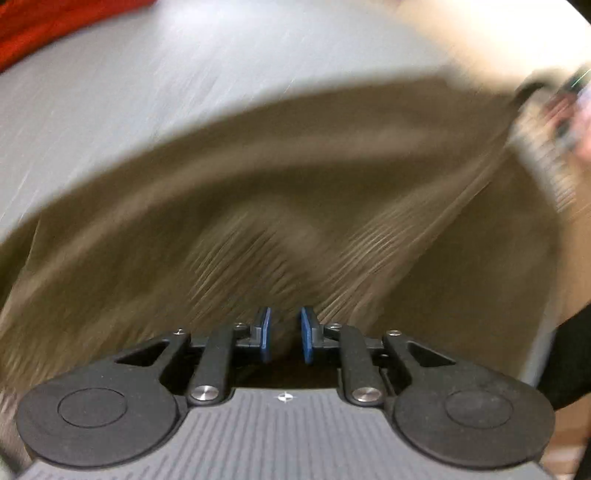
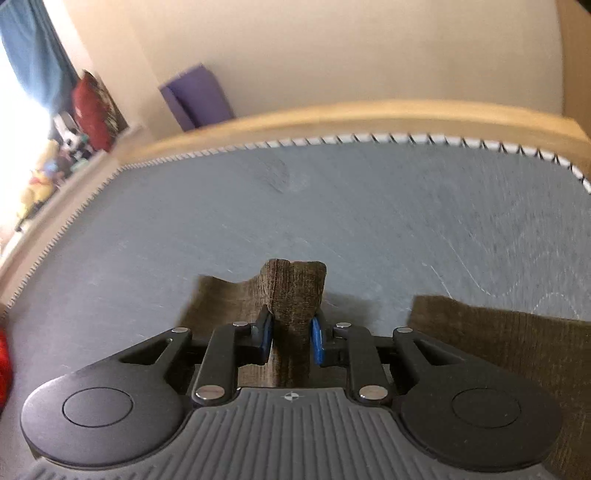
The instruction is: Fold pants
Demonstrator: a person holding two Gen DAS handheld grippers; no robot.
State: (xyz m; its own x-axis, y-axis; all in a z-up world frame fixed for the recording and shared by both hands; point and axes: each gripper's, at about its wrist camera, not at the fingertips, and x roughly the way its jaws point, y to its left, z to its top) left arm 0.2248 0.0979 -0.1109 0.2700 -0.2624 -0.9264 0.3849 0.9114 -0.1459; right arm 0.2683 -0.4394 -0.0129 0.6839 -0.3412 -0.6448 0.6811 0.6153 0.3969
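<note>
The pants are brown ribbed corduroy. In the left wrist view the pants [image 1: 295,206] fill most of the frame, blurred by motion, stretched from my left gripper [image 1: 285,334] up toward the right gripper [image 1: 554,107] at the upper right. My left gripper's blue pads are close together with cloth pinched between them. In the right wrist view my right gripper [image 2: 291,338] is shut on a bunched fold of the pants [image 2: 293,295] that sticks up between its pads. More of the pants [image 2: 498,343] lies at the lower right.
The grey mattress [image 2: 332,206] has zigzag piping and a wooden frame [image 2: 369,116] at its far edge. A purple cushion [image 2: 195,96] leans on the wall. Toys and a red cushion [image 2: 92,110] sit far left. Red cloth [image 1: 44,26] shows at the top left.
</note>
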